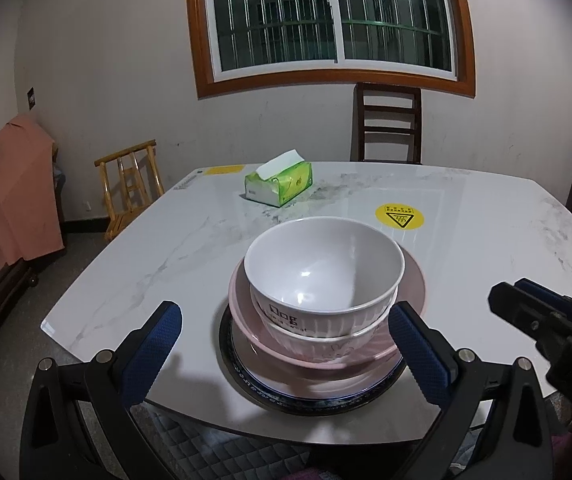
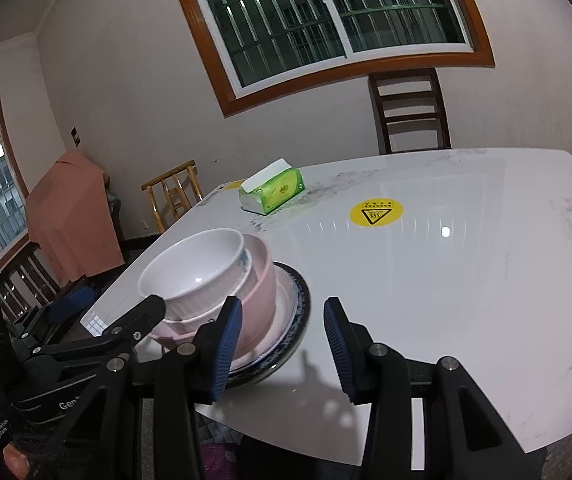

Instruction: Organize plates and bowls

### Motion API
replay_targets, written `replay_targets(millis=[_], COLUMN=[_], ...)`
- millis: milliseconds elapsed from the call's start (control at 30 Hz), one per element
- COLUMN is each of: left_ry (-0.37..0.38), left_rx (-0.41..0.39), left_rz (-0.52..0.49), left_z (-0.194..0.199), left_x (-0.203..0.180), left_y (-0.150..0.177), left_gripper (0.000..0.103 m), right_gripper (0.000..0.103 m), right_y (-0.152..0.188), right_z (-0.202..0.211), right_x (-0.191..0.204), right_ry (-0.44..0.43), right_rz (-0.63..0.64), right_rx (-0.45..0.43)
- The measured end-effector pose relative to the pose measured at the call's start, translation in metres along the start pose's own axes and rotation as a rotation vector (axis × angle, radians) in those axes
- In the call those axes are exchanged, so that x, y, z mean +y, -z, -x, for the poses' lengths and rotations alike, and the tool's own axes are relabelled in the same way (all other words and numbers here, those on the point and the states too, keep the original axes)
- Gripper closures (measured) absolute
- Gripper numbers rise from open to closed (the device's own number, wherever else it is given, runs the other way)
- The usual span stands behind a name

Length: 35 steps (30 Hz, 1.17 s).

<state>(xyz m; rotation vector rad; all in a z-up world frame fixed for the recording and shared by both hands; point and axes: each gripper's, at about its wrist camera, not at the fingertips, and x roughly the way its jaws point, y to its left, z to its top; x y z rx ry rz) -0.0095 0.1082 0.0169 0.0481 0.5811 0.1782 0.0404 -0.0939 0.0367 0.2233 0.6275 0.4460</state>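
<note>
Bowls and plates stand in one stack near the front edge of the marble table, straight ahead of the left gripper, whose blue-padded jaws are spread wide on either side of the stack and touch nothing. At the top sits the white bowl, printed with the word "Dog" on its near side, nested inside a ribbed pink bowl. Both rest in a pink plate, and that plate lies on a dark-rimmed plate with a blue pattern, flat on the table. The right gripper is held just to the right of the stack, jaws partly apart and empty; its left pad is close beside the pink bowl, but whether it touches cannot be told from these views. In the left wrist view the right gripper comes in from the right edge as a black tip near the plates. Farther out on the table a round yellow warning sticker lies beyond the stack, and a green tissue pack with a white sheet sticking up sits toward the far side. A dark wooden chair stands behind the table under a barred window, a small bamboo chair stands off to the left, and an orange cloth hangs over furniture at the left wall.
</note>
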Motion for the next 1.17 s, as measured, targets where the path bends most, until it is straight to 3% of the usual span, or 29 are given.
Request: replay_targets(millis=[300,467,567,700,900,967,1100,1167], left_ry=[-0.001,-0.008,-0.053,-0.047,-0.053,-0.064,-0.1,-0.121], left_rx=[0.047,0.042,0.011,0.028,0.075,0.085,0.085,0.074], left_rz=[-0.019,-0.019,-0.034,-0.033,-0.016,-0.015,-0.008,-0.006], left_z=[-0.008,-0.006,-0.001,0.0,-0.003,-0.004,-0.003,-0.002], left_x=[-0.006,-0.005,-0.008,-0.009,-0.002,0.001,0.008,0.013], left_y=[-0.001,-0.001,-0.001,-0.003,-0.009,-0.011,-0.015,-0.017], left_gripper=[0.0,0.0,0.0,0.0,0.0,0.0,0.0,0.0], right_gripper=[0.059,0.058,0.058,0.058,0.058,0.058,0.056,0.05], right_y=[-0.011,-0.032,-0.045,-0.058,-0.07,-0.071,-0.073,-0.078], right_z=[-0.002,-0.012,-0.024,-0.036,-0.052,-0.059,-0.067,-0.073], right_x=[-0.061,-0.147,-0.208,-0.282,-0.34,-0.353,-0.368,-0.372], right_ry=[0.076,0.259,0.392,0.498,0.538,0.509,0.516,0.529], right_rz=[-0.052,-0.033,-0.021,-0.051,-0.115,-0.145,-0.152,-0.138], right_rx=[-0.001,0.034,0.117,0.199,0.24,0.251,0.238,0.232])
